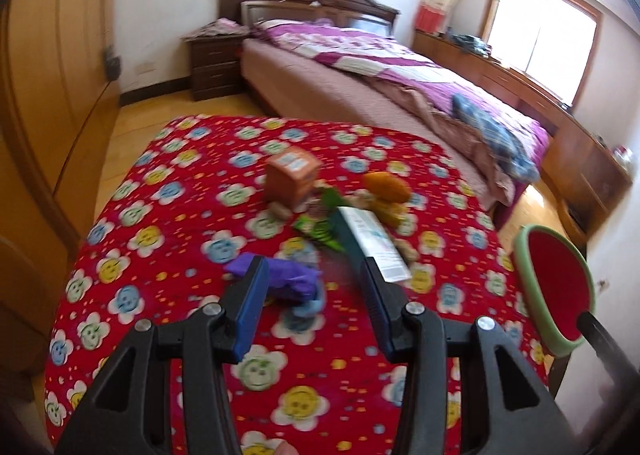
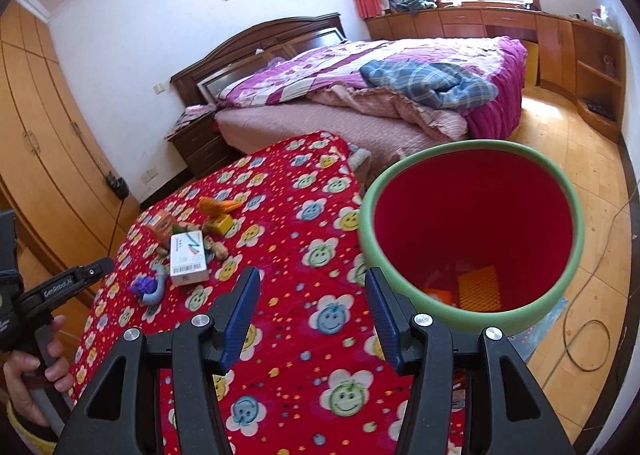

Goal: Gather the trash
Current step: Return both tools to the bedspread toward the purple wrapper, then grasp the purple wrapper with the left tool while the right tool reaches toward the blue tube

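Observation:
A red flowered tablecloth carries a pile of trash: a purple wrapper, a white box, a green wrapper, a brown carton and an orange wrapper. My left gripper is open, its jaws standing either side of the purple wrapper, above it. My right gripper is open and empty over the cloth, beside a red bin with a green rim at the table's right edge. The bin holds orange scraps. The pile also shows in the right wrist view, with the white box.
A bed with a purple quilt stands behind the table. Wooden wardrobes line the left wall. Low cabinets run under the window. A nightstand is by the bed. A cable lies on the floor.

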The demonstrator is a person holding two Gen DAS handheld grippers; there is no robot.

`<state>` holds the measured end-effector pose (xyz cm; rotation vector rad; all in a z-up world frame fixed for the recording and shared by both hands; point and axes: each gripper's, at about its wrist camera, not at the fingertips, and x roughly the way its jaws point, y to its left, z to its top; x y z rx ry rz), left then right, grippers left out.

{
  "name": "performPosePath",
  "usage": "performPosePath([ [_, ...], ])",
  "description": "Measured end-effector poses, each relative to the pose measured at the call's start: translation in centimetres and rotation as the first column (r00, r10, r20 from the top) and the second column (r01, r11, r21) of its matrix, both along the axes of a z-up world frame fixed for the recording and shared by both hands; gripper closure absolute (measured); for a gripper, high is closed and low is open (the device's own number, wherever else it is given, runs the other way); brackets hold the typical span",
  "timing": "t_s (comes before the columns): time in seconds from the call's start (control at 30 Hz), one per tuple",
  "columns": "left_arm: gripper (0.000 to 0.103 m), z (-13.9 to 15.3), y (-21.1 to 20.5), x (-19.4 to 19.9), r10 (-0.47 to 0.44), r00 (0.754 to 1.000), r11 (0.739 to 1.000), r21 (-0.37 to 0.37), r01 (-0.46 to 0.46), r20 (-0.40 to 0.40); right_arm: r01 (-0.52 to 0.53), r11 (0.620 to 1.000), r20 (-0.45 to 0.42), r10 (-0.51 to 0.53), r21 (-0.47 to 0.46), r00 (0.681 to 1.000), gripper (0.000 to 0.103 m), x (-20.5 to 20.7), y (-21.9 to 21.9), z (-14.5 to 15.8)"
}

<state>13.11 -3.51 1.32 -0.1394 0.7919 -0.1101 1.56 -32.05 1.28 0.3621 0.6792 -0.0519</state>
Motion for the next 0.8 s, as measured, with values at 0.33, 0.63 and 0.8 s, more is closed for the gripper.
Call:
performPosePath([
  [0.33,0.053,-3.2,3.0,2.4,0.112,0.989,0.991,-0.067,-0.118,-0.096,-0.030,1.000,-0.042,0.030,0.000,0.999,0.047,1.0,1.1,-1.4],
  [0.63,0.048,-5.5,2.5,4.5,0.121,0.983,0.990,-0.060,-0.131,-0.140,-0.021,1.000,-0.073,0.022,0.007,0.997,0.047,1.5,0.7,-2.3],
  [0.8,0.048,-6.6,2.4,5.1,0.124,0.980,0.989,-0.055,-0.134,-0.156,-0.023,1.000,-0.085,0.023,0.004,0.996,0.047,1.7,0.7,-2.5],
])
